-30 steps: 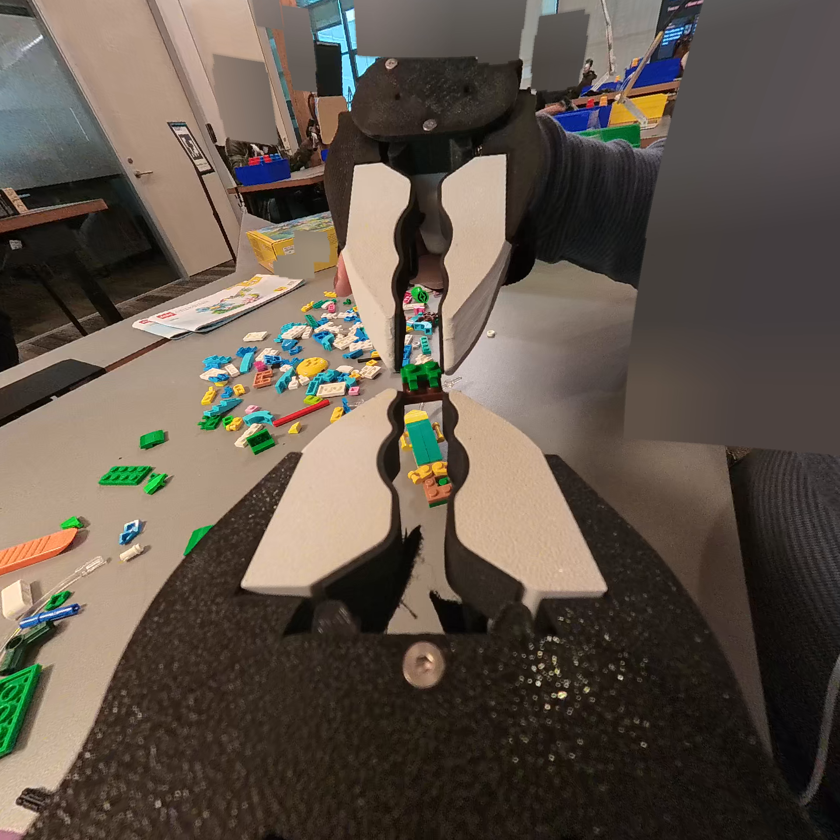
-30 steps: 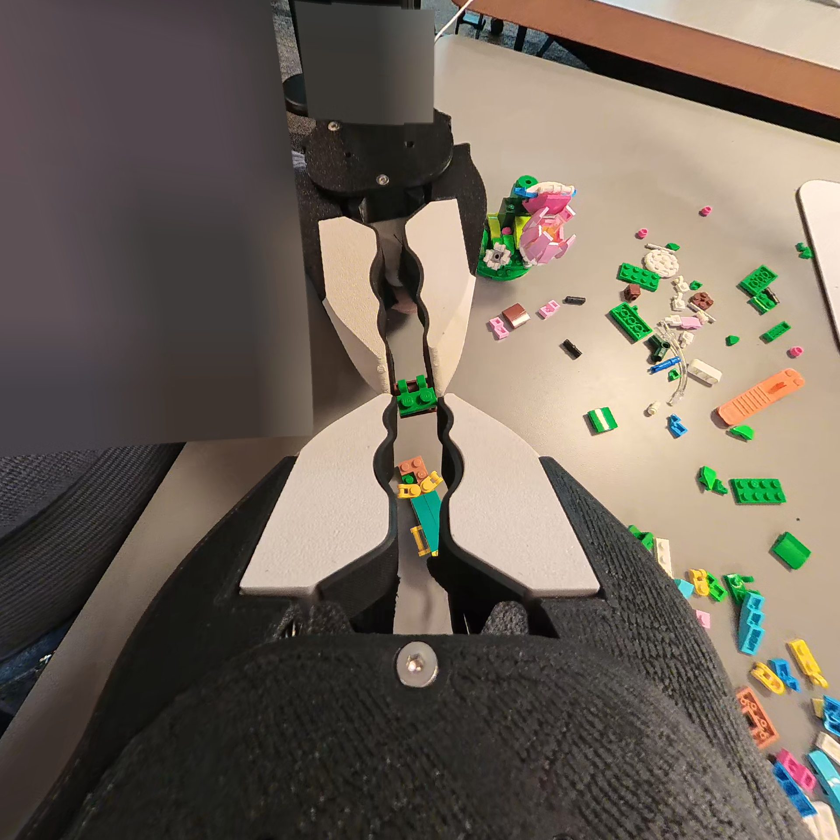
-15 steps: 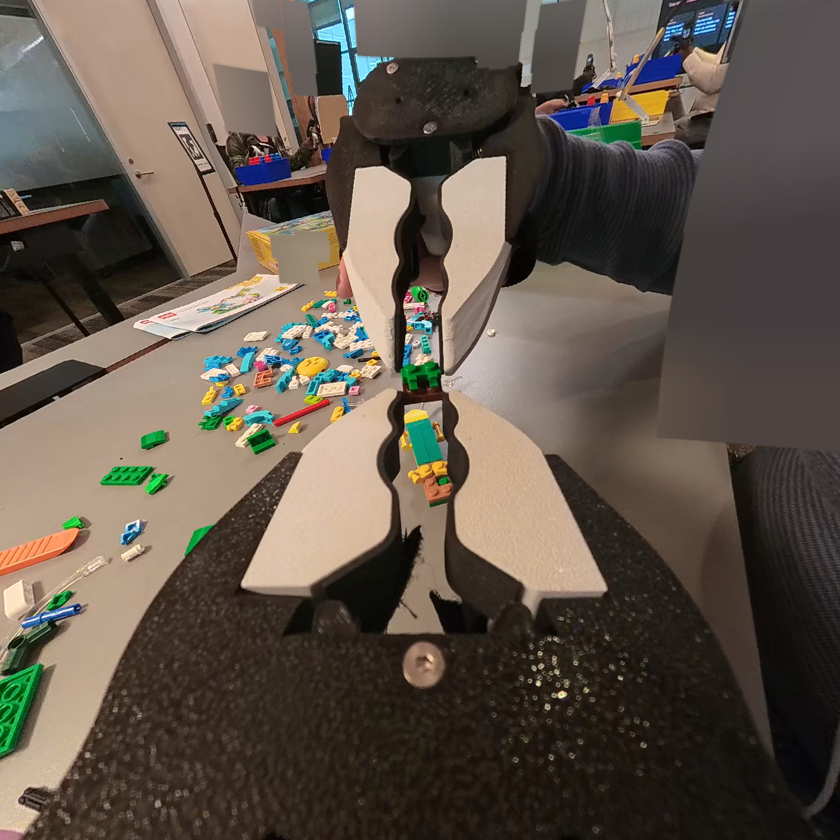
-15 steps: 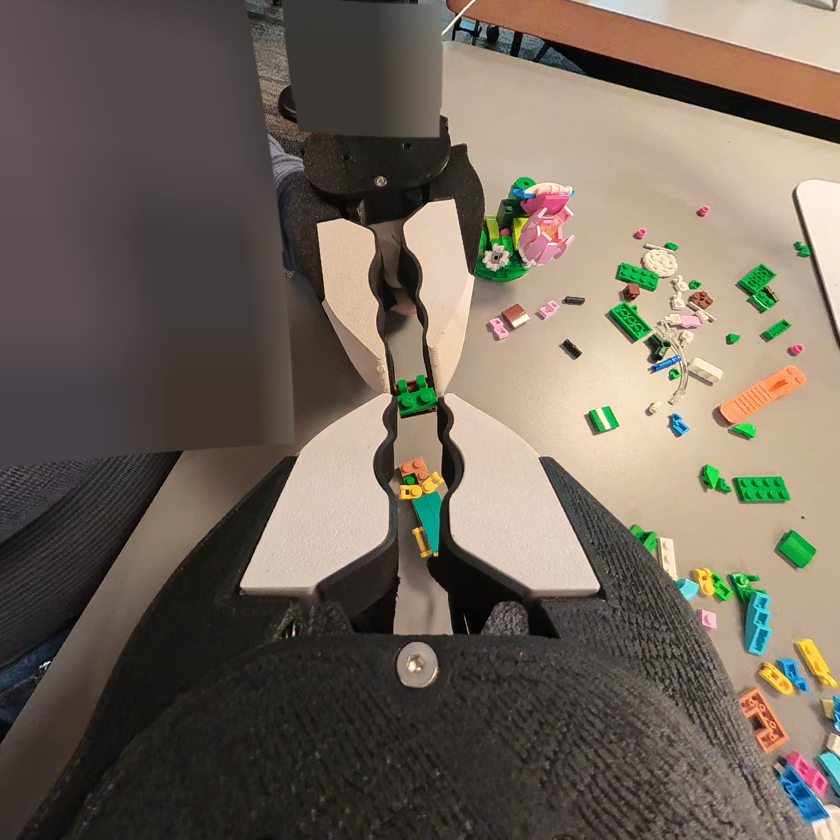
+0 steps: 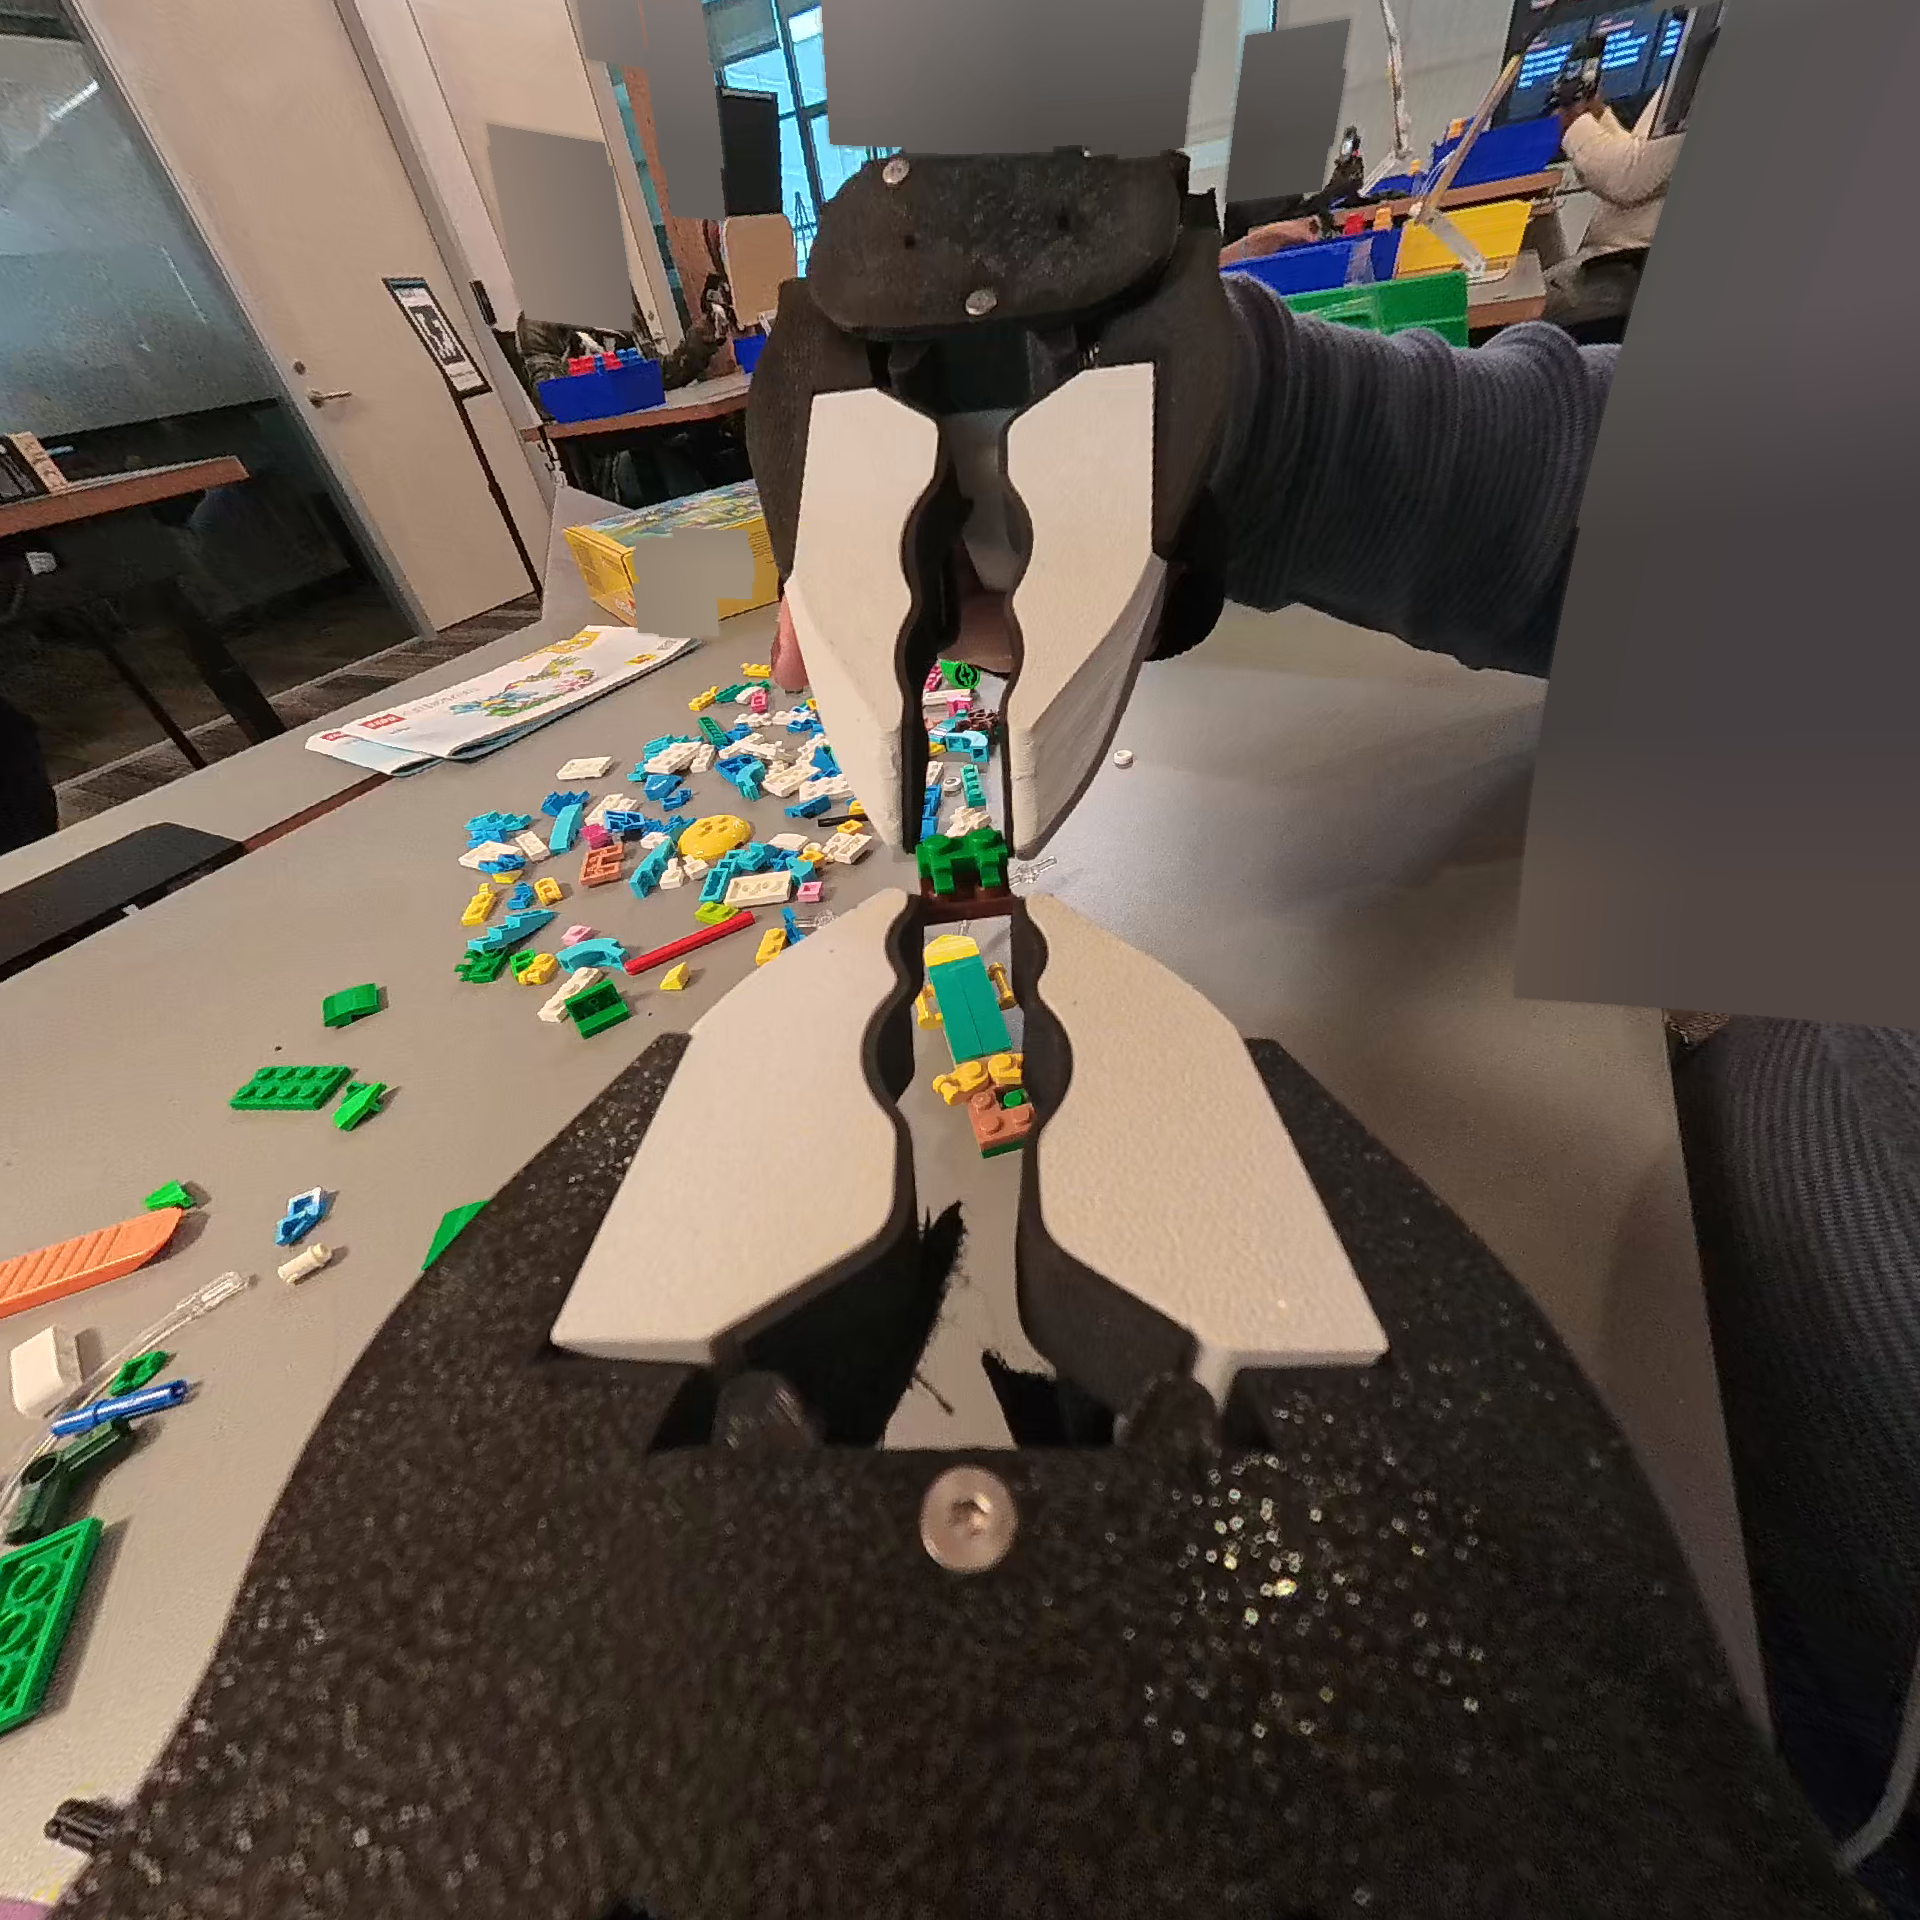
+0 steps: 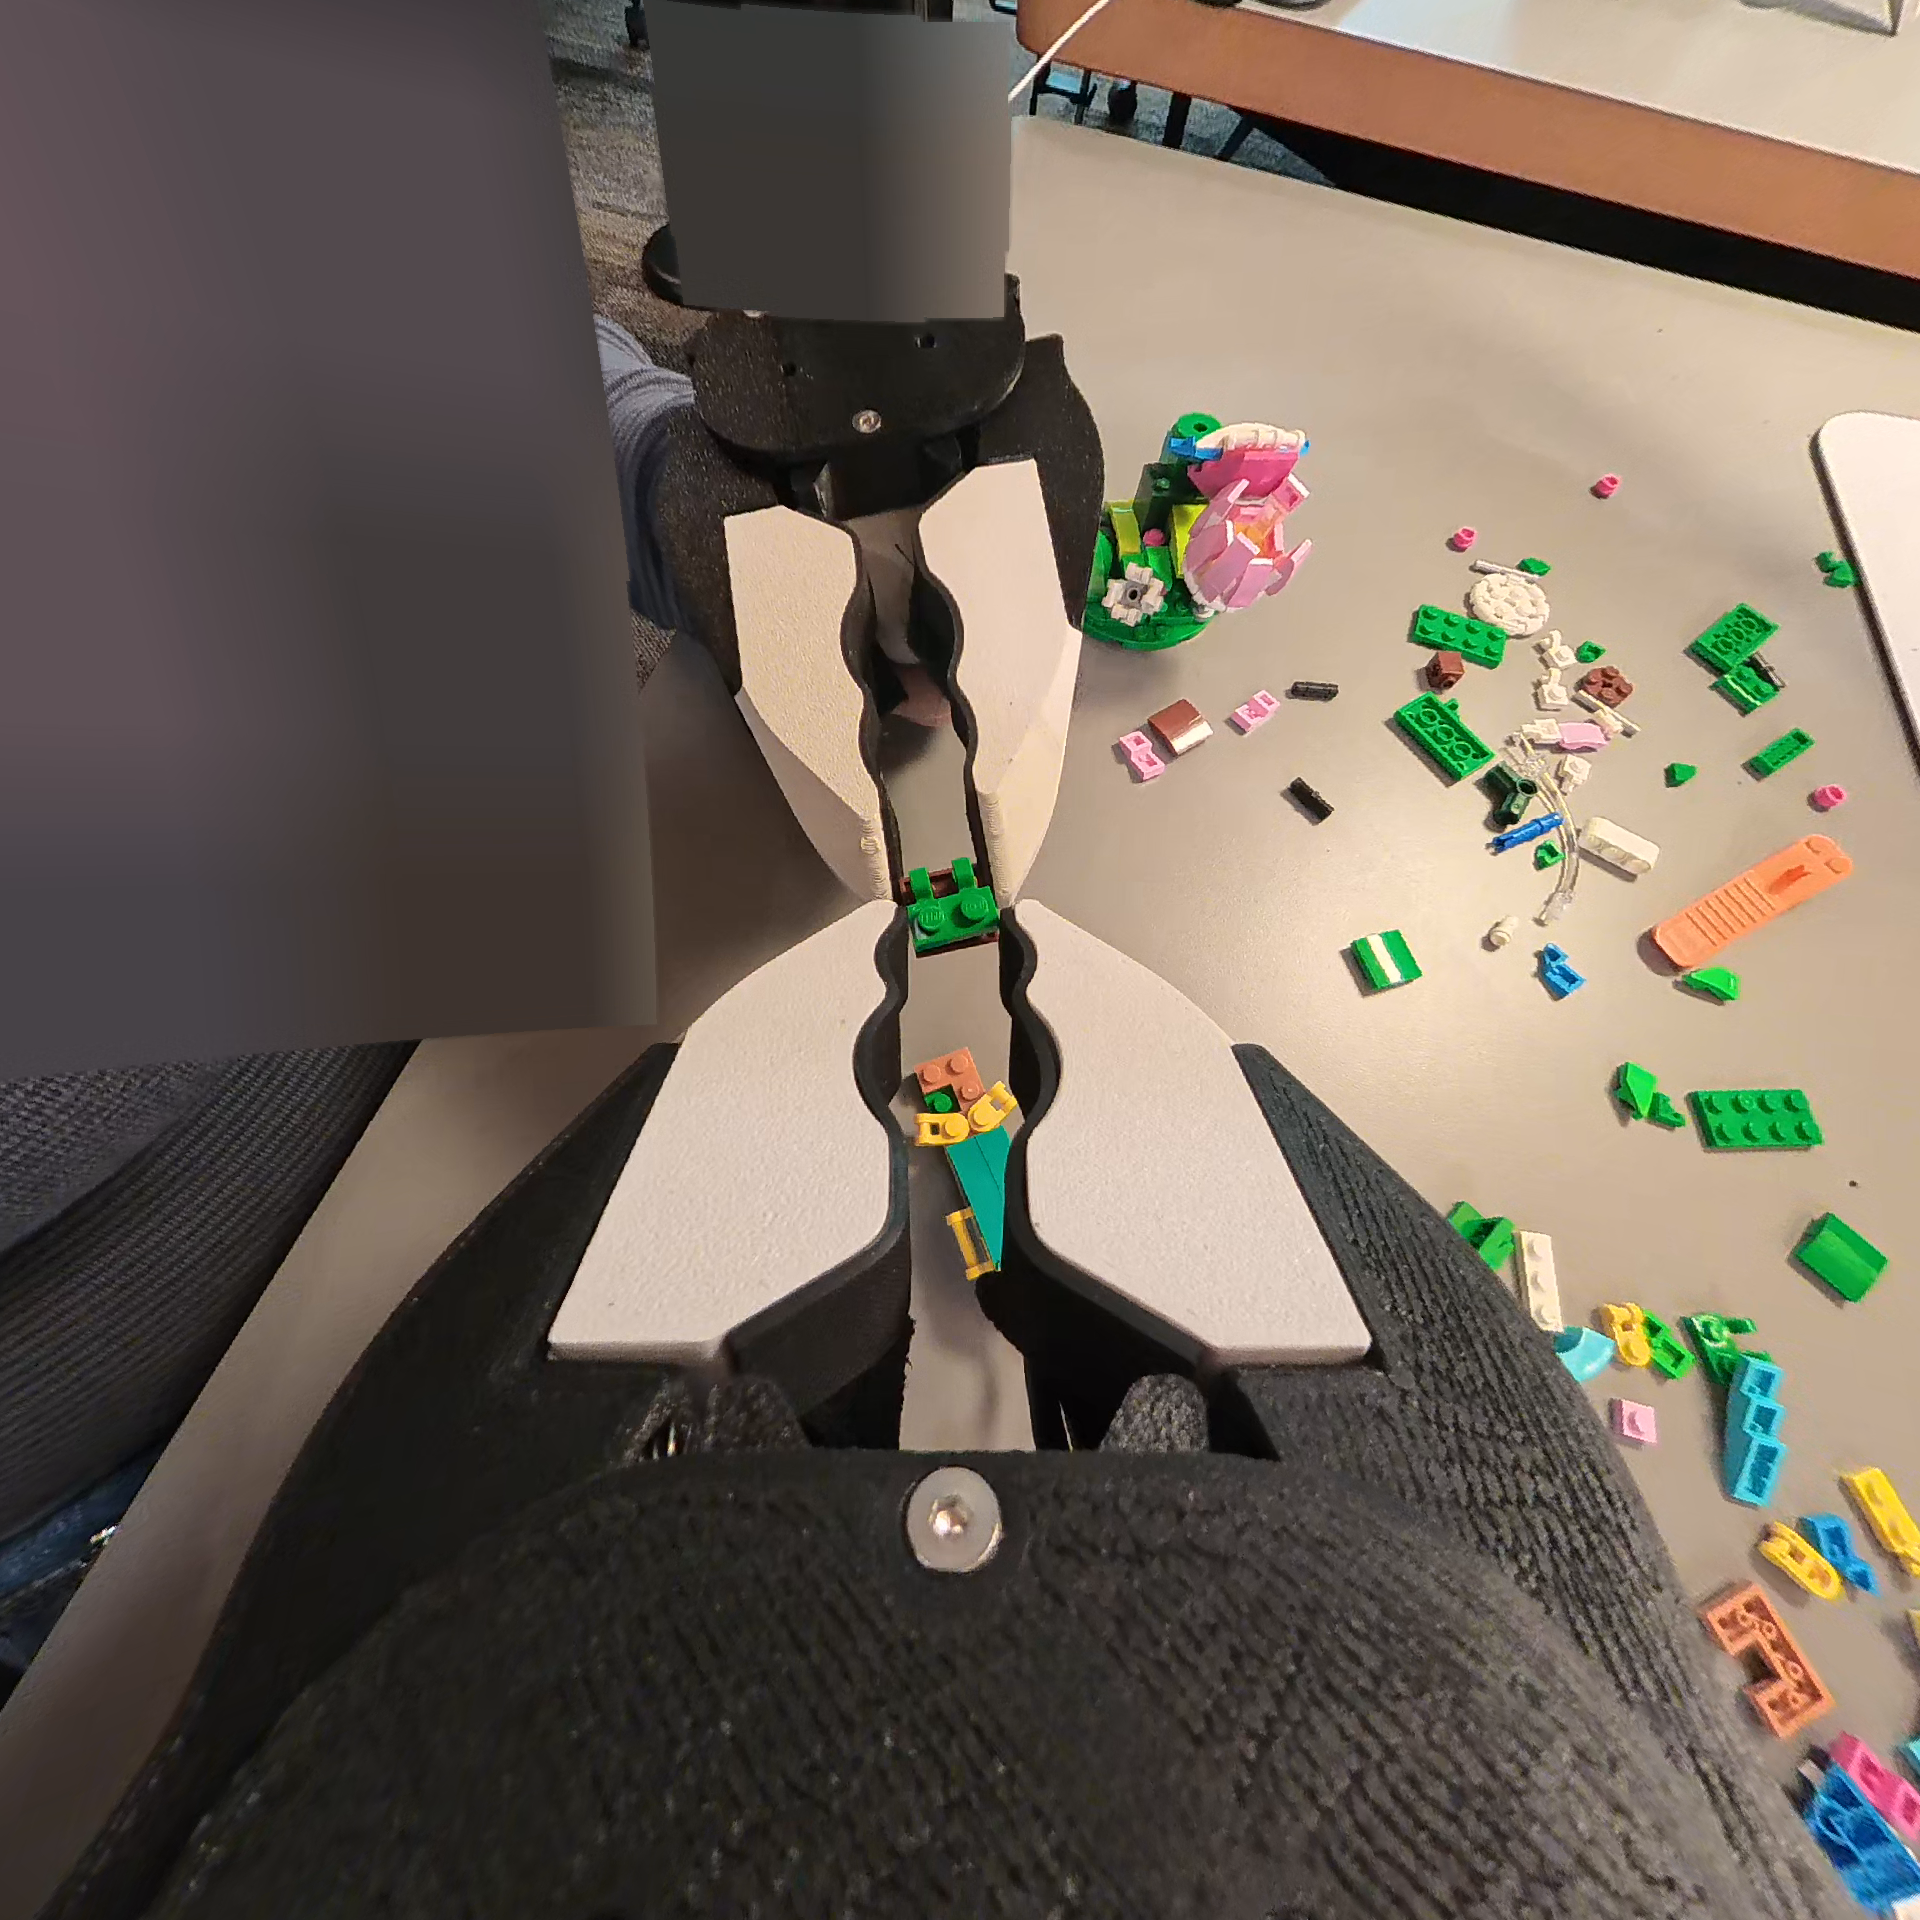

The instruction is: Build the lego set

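Nearest in the left wrist view, the left gripper (image 5: pixel 964 902) is clenched on the brown underside of a small green-and-brown sub-assembly (image 5: pixel 962 864). Meeting it tip to tip, the right gripper (image 6: pixel 953 928) pinches the same piece (image 6: pixel 952 910) from the opposite side, so the assembly hangs between both grippers above the grey surface (image 6: pixel 1351 343).

This looks like a pressing or seating step, green plates onto brown. To do it well, keep the two grippers coaxial and squeeze straight along that line; any twist would probably pop the small plates apart or flick them away. Let one gripper loosen only once the studs look flush.

Directly below lies a teal, yellow and tan build (image 6: pixel 966 1153), probably the next mate, so a dropped piece may strike it. Farther out sit an orange brick separator (image 6: pixel 1751 899), scattered green plates, and the finished pink flower model (image 6: pixel 1216 530); in the left view, the loose brick pile (image 5: pixel 707 831) and instruction booklet (image 5: pixel 499 696).
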A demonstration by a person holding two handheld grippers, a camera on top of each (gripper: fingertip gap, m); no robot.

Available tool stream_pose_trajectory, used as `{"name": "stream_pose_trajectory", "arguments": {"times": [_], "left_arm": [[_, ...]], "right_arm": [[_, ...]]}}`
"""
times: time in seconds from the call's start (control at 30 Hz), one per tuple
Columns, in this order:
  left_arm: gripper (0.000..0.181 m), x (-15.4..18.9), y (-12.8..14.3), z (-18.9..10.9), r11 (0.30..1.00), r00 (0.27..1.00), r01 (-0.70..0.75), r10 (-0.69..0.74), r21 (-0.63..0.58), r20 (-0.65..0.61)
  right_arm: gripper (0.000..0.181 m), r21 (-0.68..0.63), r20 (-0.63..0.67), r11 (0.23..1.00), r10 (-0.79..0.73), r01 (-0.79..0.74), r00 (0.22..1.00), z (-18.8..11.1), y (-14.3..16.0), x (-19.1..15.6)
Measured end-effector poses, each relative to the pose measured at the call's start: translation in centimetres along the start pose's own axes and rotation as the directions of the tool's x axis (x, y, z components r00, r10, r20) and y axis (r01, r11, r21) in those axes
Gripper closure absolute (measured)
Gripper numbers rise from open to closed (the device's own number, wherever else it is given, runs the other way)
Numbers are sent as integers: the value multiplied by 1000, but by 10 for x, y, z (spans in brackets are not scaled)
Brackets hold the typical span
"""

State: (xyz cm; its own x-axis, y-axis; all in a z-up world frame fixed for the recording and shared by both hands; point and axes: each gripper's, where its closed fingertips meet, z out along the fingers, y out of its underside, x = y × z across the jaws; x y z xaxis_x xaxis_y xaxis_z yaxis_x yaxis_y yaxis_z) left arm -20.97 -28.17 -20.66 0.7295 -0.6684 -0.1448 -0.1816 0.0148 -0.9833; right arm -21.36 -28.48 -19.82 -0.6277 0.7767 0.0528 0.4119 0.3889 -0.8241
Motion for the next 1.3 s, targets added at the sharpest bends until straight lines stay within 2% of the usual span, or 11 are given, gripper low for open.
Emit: {"name": "stream_pose_trajectory", "arguments": {"times": [0.03,0.2,0.47,1.0,1.3], "left_arm": [[166,0,0,0,1000,1000,-2,2,-1,0],[166,-2,-1,0,1000,1000,5,-5,5,14],[166,-11,-6,-6,995,996,76,-78,58,33],[166,-11,-6,-6,996,997,61,-64,59,42],[165,-13,-7,-6,996,996,65,-69,62,57]], "right_arm": [[166,2,0,1000,0,0,1000,0,0,0],[166,35,-11,999,-2,3,1000,-1,-3,1],[166,159,-81,987,40,-27,996,-20,-13,9],[166,180,-100,983,43,-24,994,-22,-11,14],[166,175,-149,981,-58,84,987,-43,-26,38]]}}
